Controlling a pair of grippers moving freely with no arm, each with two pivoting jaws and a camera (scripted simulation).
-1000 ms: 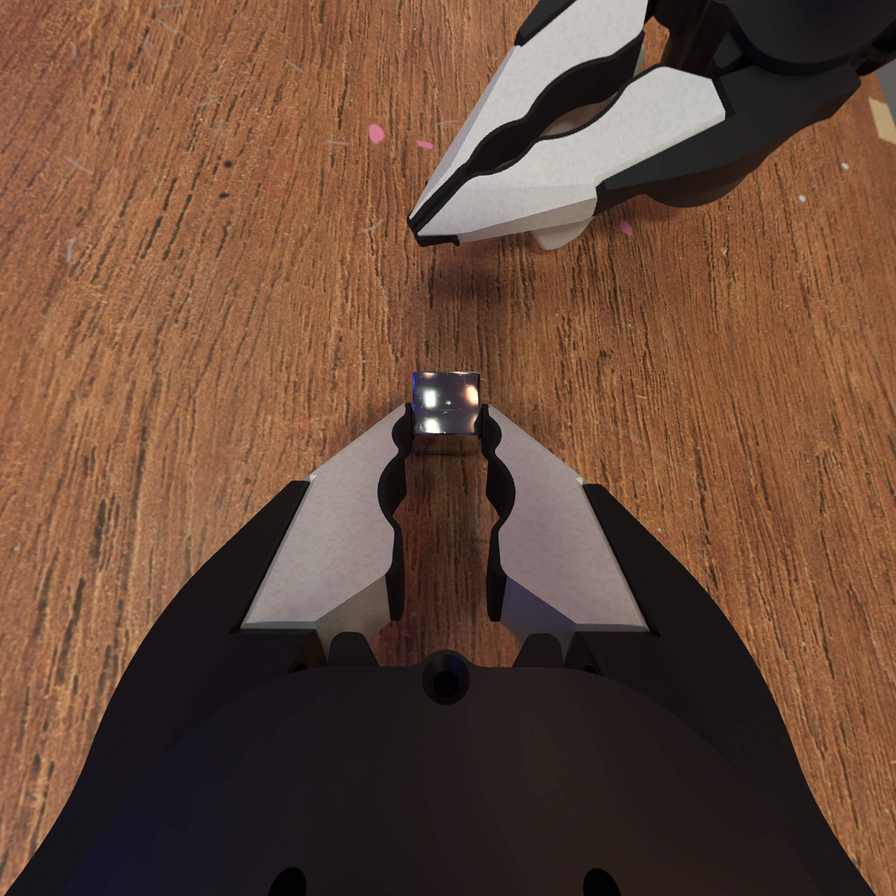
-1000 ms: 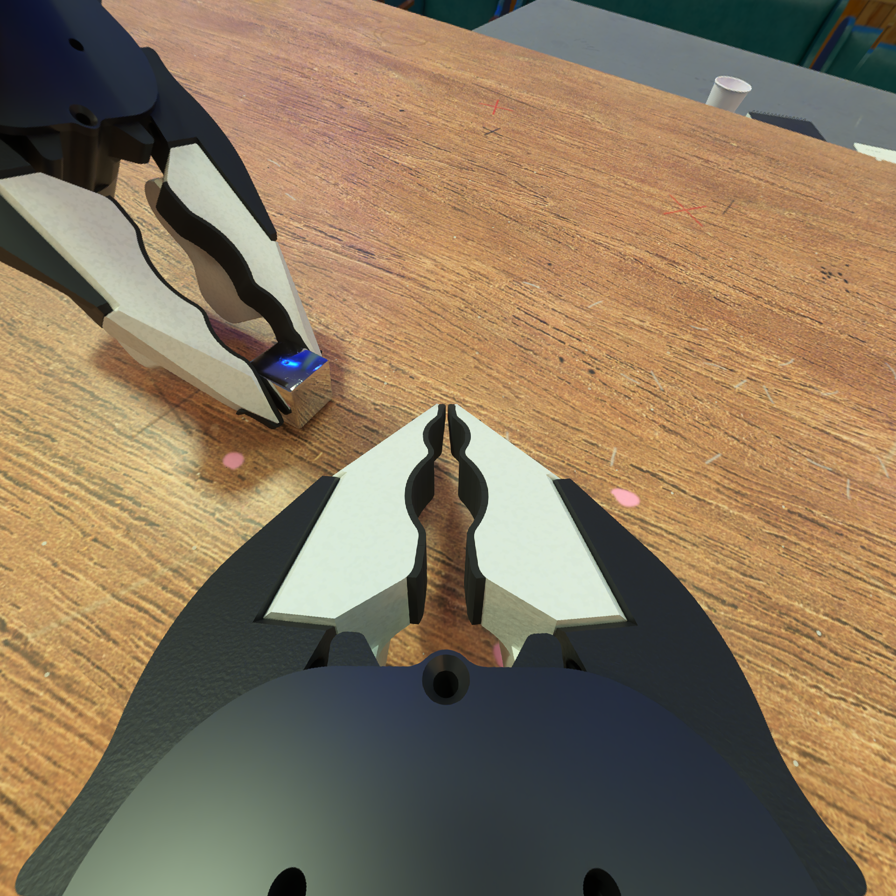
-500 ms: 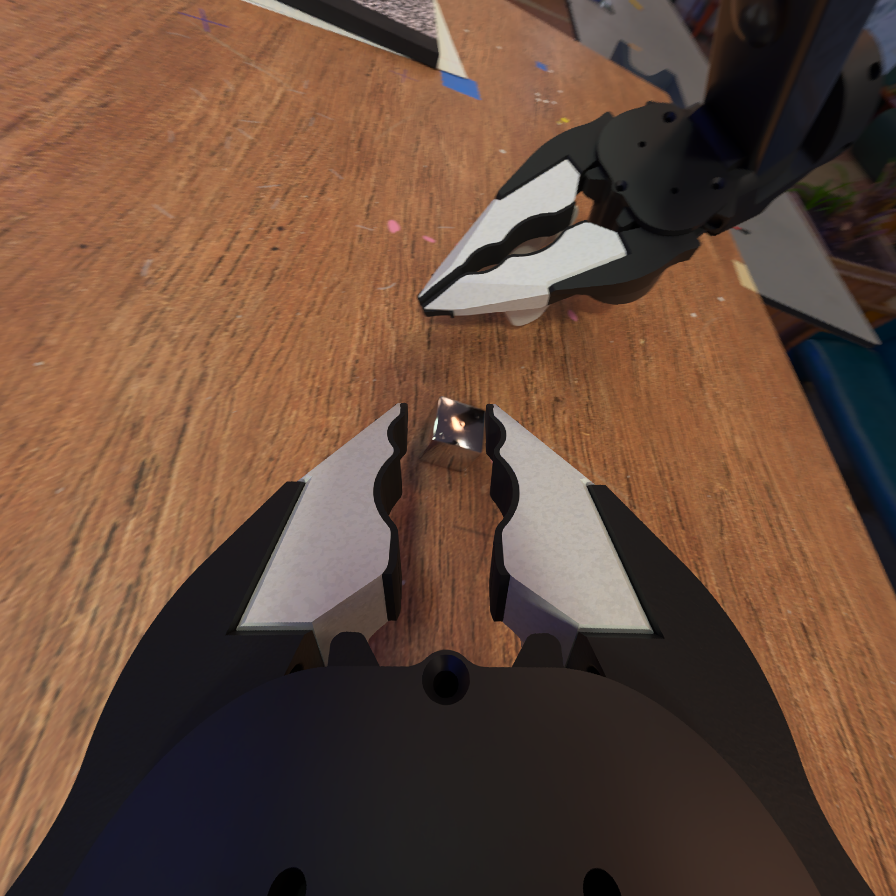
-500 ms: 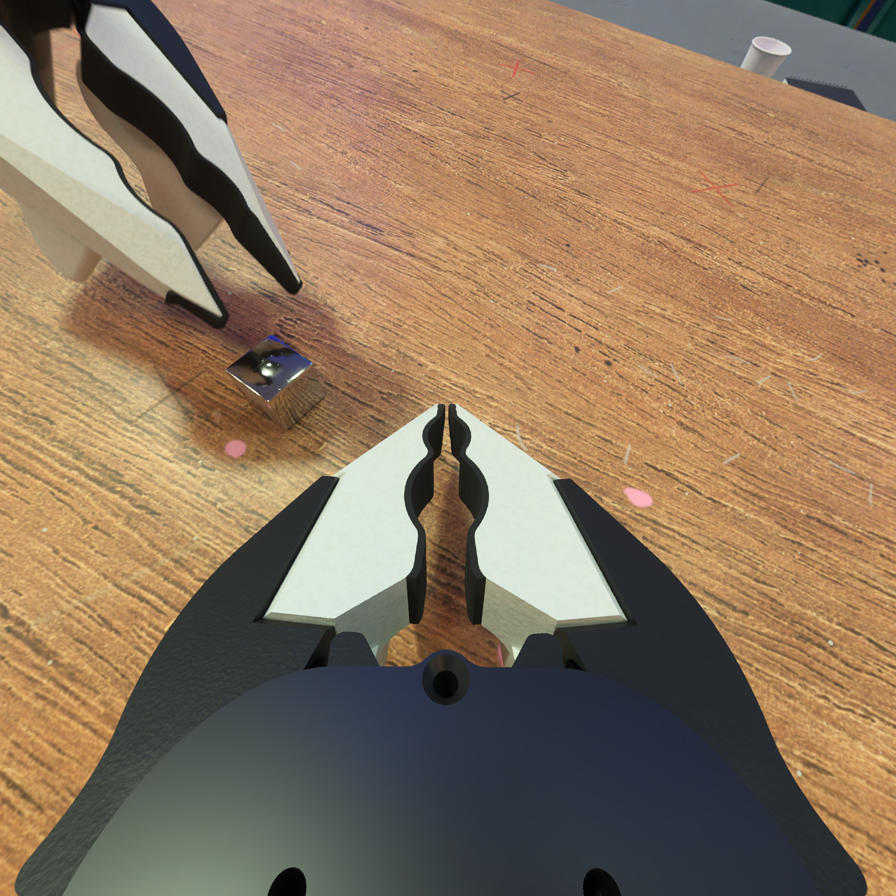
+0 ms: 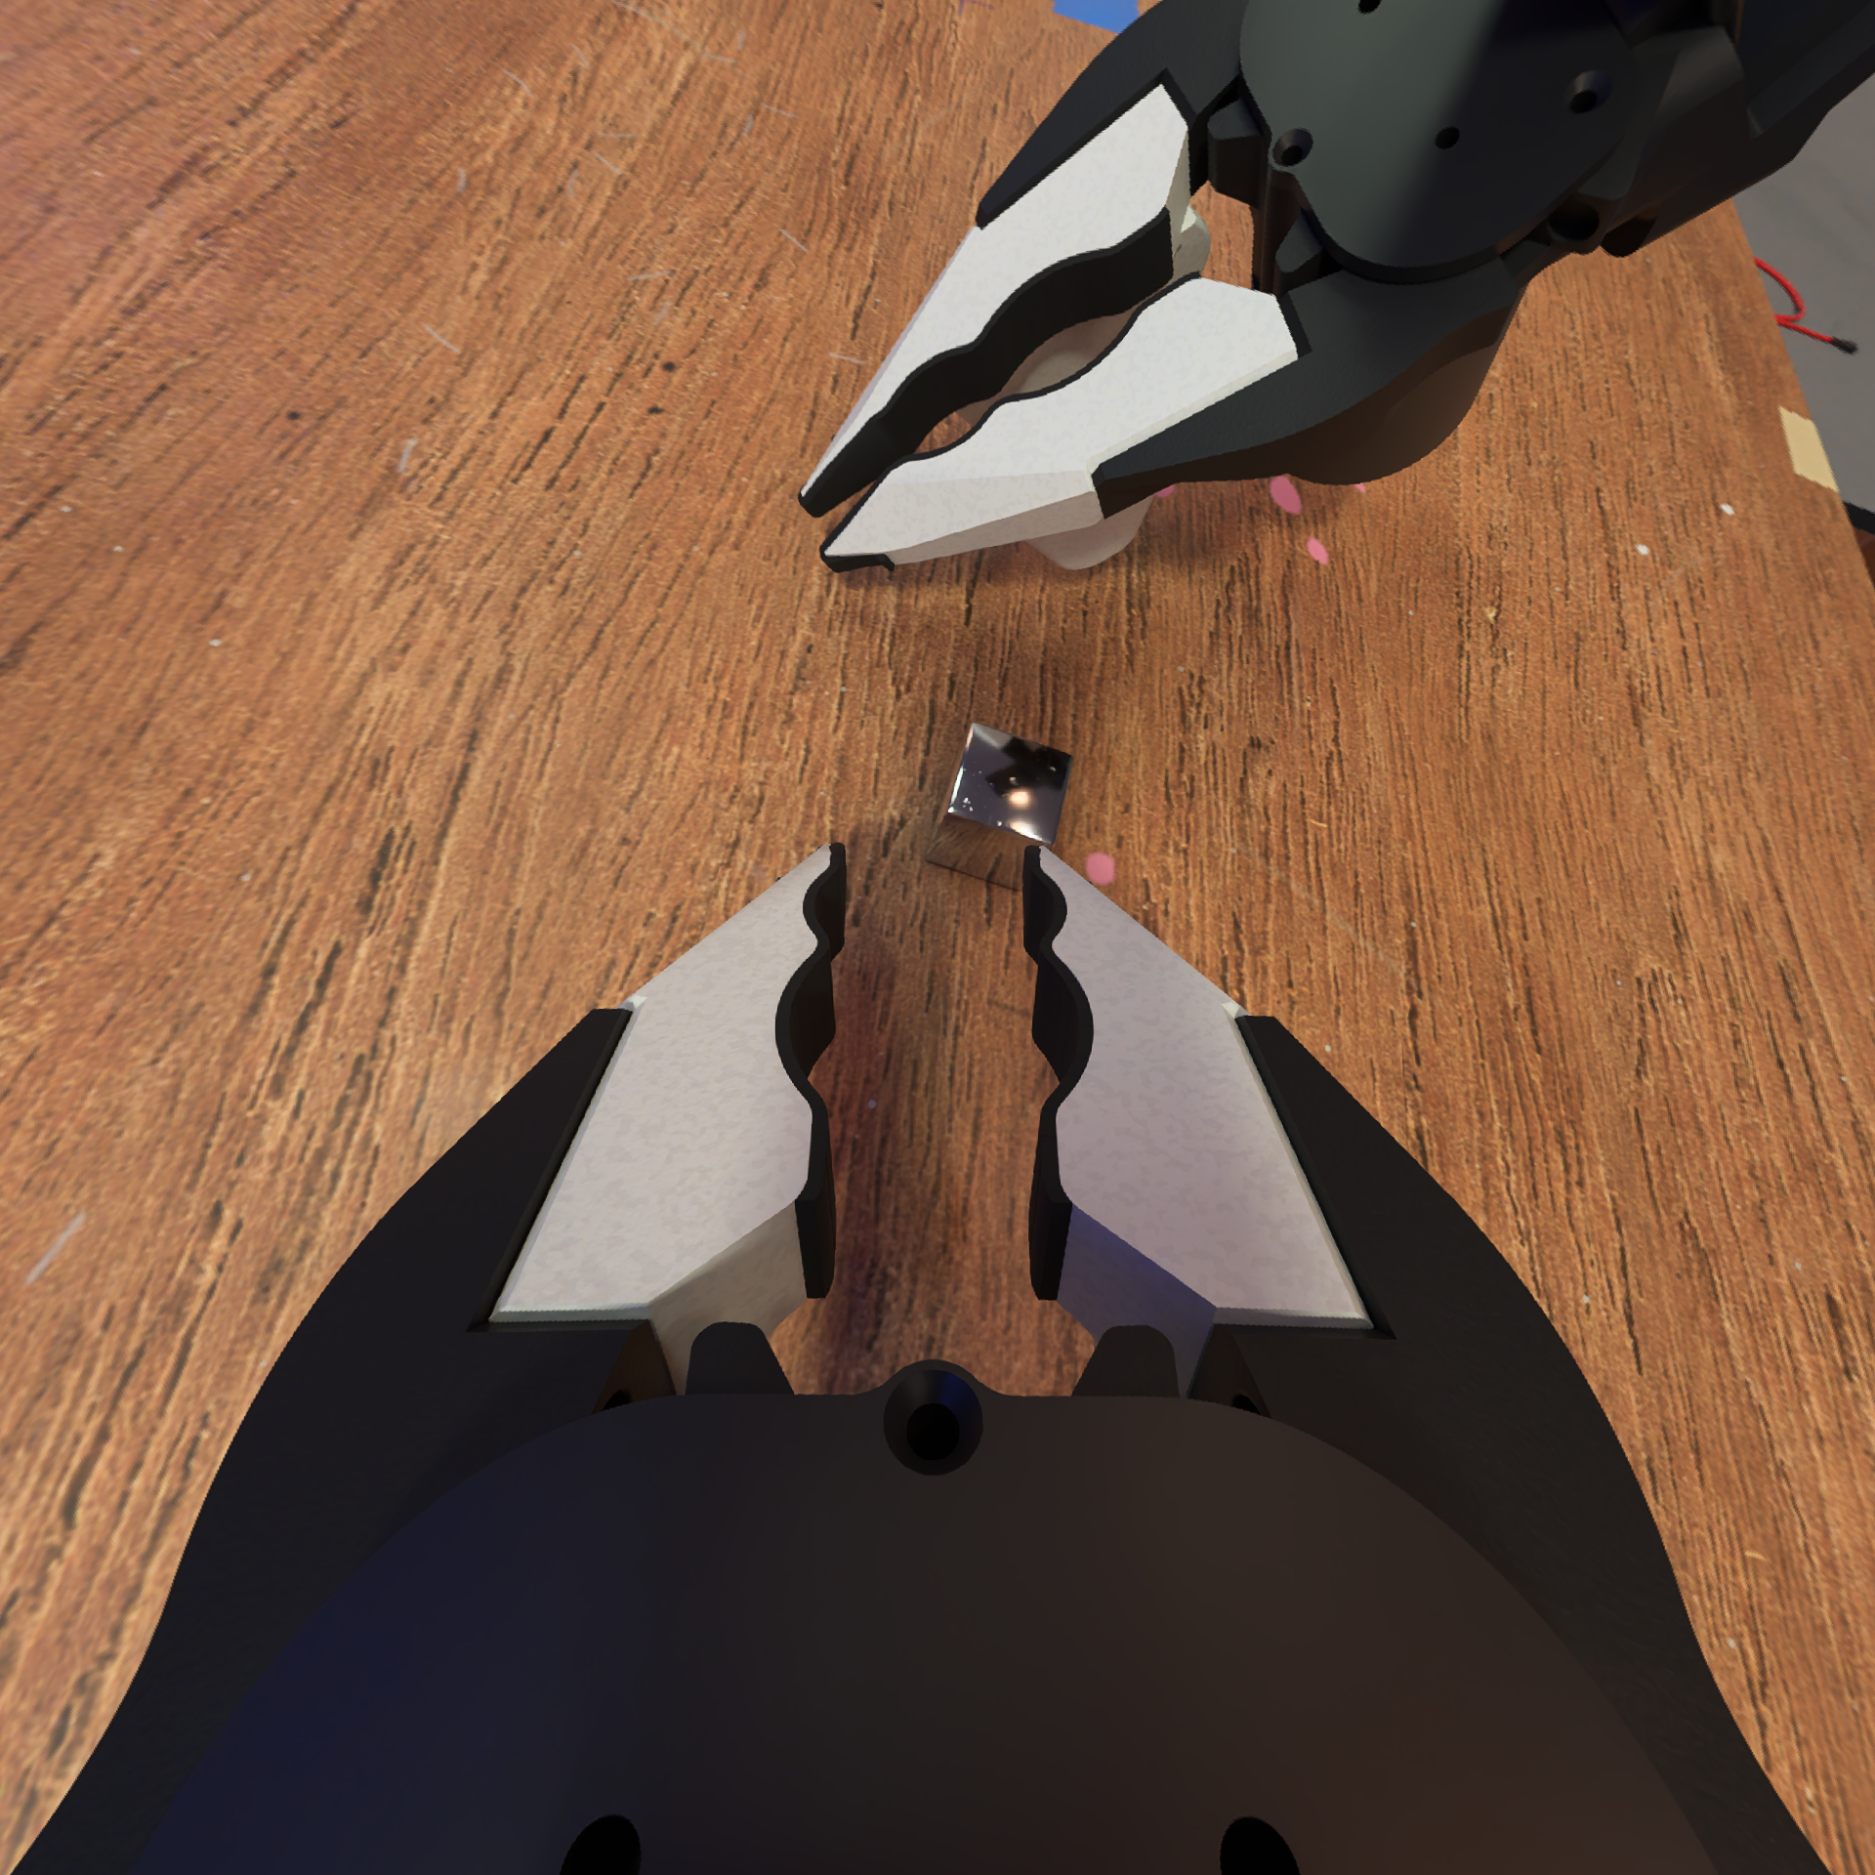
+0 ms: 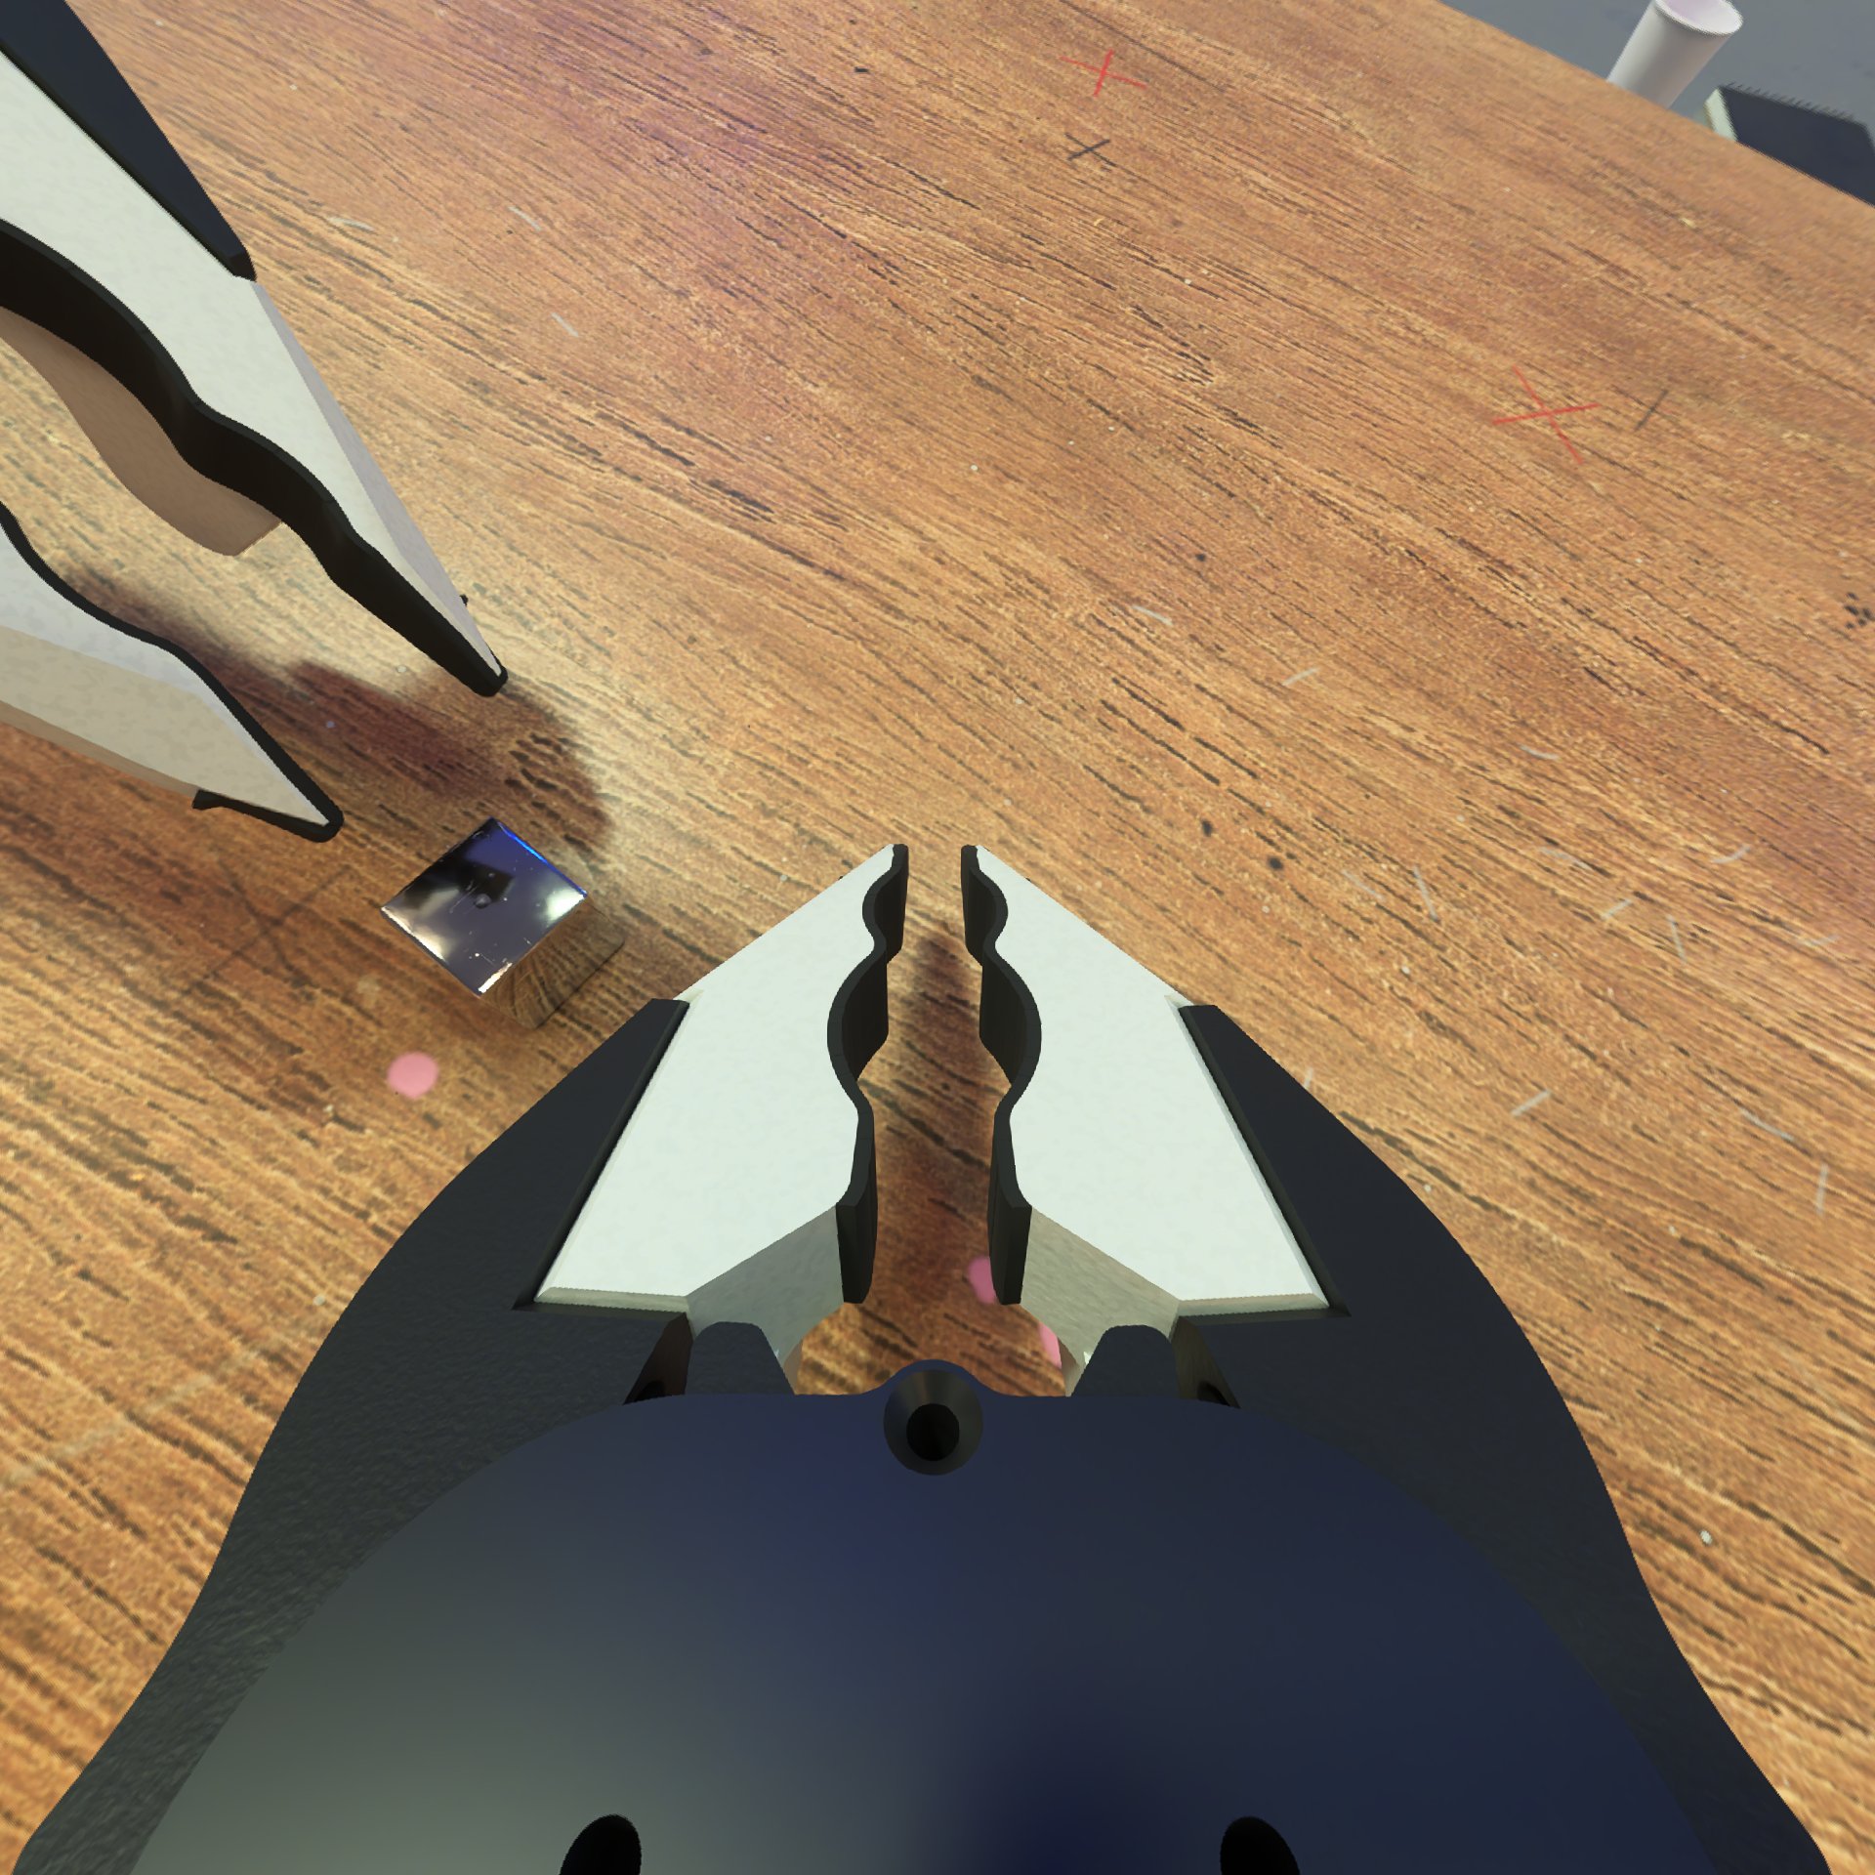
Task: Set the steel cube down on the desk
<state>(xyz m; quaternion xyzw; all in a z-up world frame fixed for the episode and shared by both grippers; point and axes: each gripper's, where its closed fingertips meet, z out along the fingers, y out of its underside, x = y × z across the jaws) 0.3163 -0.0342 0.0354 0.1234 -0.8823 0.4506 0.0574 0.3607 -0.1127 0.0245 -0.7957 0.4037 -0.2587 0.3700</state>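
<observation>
cube: steel cube (image 5: 1007, 802) sits on the wooden desk (image 5: 406, 609), free of both grippers; mirror-bright top face, turned at an angle to the wood grain.
cube pos, left wrist view: just past the tips of the left gripper (image 5: 931, 862), nearer its right finger than its left; not touching either tip as far as i can tell.
cube pos, right wrist view: cube (image 6: 487, 906) lies left of the right gripper (image 6: 933, 860), betw. it and the left gripper's tips (image 6: 416, 756); near both, apart from both.
left gripper: released, fingers spread w/ a clear gap, nothing betw. them; tips low over the desk, shadow under them.
right gripper: fingers (image 6: 781, 1065) parted by a narrow slit at the tips, nothing in it; in left wrist view it shows at upper right (image 5: 832, 528), tips pointing down toward the desk, well beyond the cube.
desk: reddish-brown grain, small pink spots (image 6: 411, 1073) near the cube, red cross marks (image 6: 1544, 414) further off.
bkgd: pale paper cup (image 6: 1664, 46) on a grey surface past the desk's far edge, top right of right wrist view.
</observation>
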